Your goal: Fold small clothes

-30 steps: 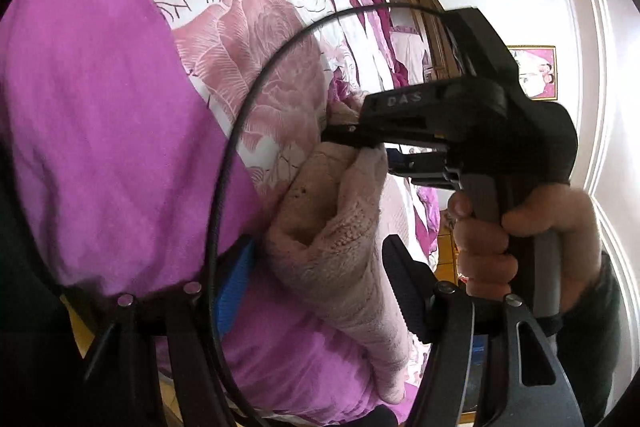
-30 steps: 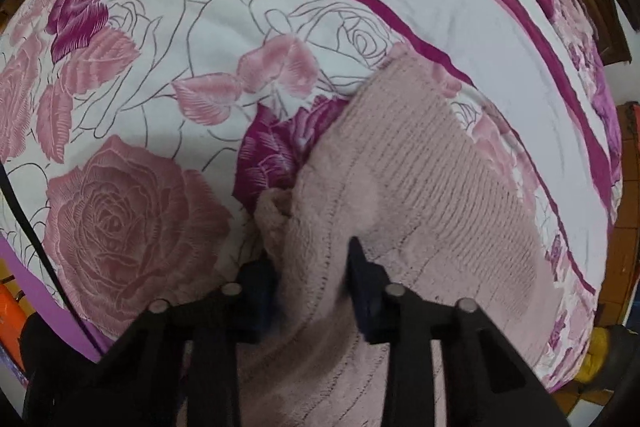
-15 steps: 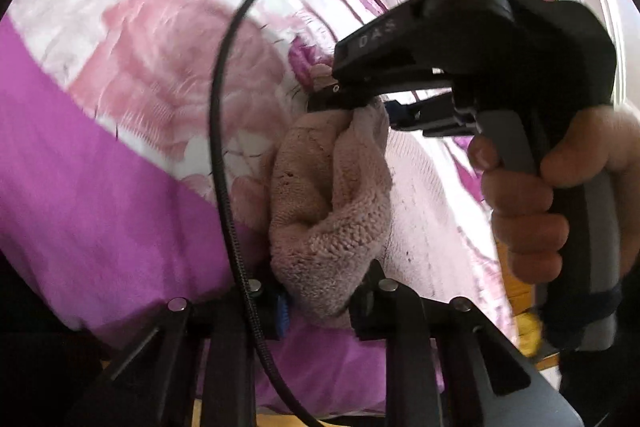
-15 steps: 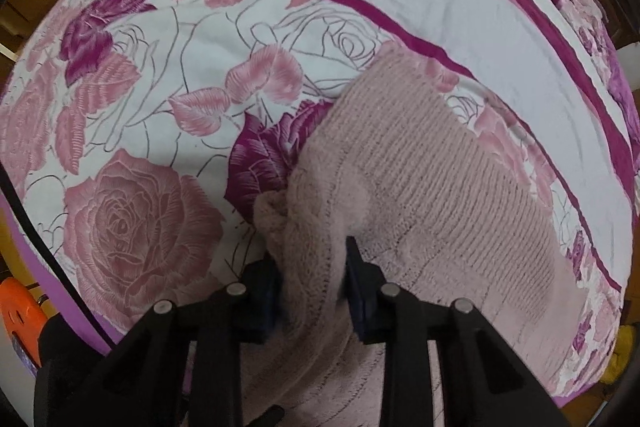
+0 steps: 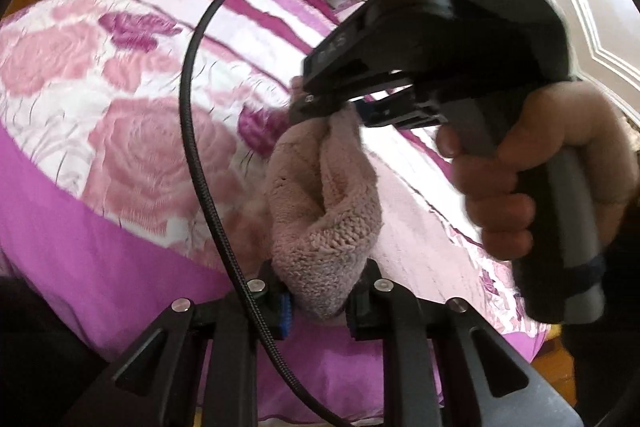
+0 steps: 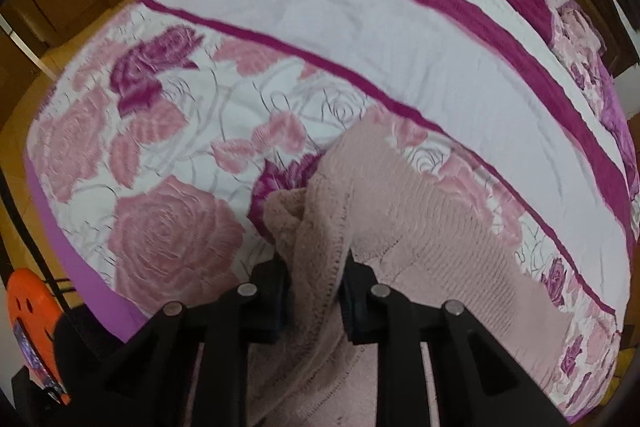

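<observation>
Bedroom w/ a bed (image 6: 400, 75) under a rose-print, magenta-striped cover, wooden furniture behind. The pink knit garment (image 6: 420, 227) lay partly on the cover, one edge bunched up betw. both sets of fingers. Left gripper (image 5: 318, 301) was clamped tight on a thick wad of the knit, which rose straight ahead of its fingers to the right gripper (image 6: 314, 297). Right gripper's jaws were closing, pads pressing a fold of the same garment; rest of the fabric spread fwd and to the right of its fingers. A person's hand (image 5: 536, 171) held the right gripper's handle, seen from left cam. Orange object (image 6: 34, 323) sat far left of the right fingers, off the bed.
</observation>
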Motion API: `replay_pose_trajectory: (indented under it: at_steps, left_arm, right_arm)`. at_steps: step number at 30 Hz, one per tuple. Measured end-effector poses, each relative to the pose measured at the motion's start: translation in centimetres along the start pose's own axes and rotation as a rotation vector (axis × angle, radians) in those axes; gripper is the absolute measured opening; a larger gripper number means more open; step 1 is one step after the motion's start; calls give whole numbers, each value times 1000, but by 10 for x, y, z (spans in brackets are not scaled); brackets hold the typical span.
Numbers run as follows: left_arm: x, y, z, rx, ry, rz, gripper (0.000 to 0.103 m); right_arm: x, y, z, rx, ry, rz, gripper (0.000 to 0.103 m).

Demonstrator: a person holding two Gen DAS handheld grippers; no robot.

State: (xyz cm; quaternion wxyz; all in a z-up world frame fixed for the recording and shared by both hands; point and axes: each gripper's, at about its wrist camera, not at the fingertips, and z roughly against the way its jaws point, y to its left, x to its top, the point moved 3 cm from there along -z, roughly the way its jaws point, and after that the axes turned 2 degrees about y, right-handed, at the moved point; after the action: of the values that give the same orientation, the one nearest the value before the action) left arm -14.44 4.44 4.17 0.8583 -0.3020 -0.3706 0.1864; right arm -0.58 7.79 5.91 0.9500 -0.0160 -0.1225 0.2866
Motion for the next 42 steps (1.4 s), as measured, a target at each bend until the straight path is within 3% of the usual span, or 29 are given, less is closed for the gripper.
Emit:
replay_pose_trajectory:
  at_steps: [5, 9, 16, 19, 23, 32, 42]
  left_arm:
    - [17, 18, 20, -21, -36, -35, 0]
    - [34, 32, 17, -1, -60, -42, 0]
    - [34, 82, 38, 63, -158, 111, 0]
    - [34, 90, 45, 110, -194, 104, 0]
    - [35, 96, 44, 105, -181, 117, 0]
    - [26, 62, 54, 80, -179, 36, 0]
    - [15, 16, 59, 177, -198, -110, 0]
  right_arm:
    - [3, -1, -20, 68, -38, -64, 20]
    - [18, 7, -27, 52, -63, -64, 20]
    - [38, 44, -26, 75, -98, -3, 19]
    - [38, 70, -32, 95, -104, 17, 19]
    - [40, 86, -40, 86, -85, 14, 20]
    - [32, 69, -21, 147, -109, 25, 20]
    - [6, 51, 26, 120, -176, 144, 20]
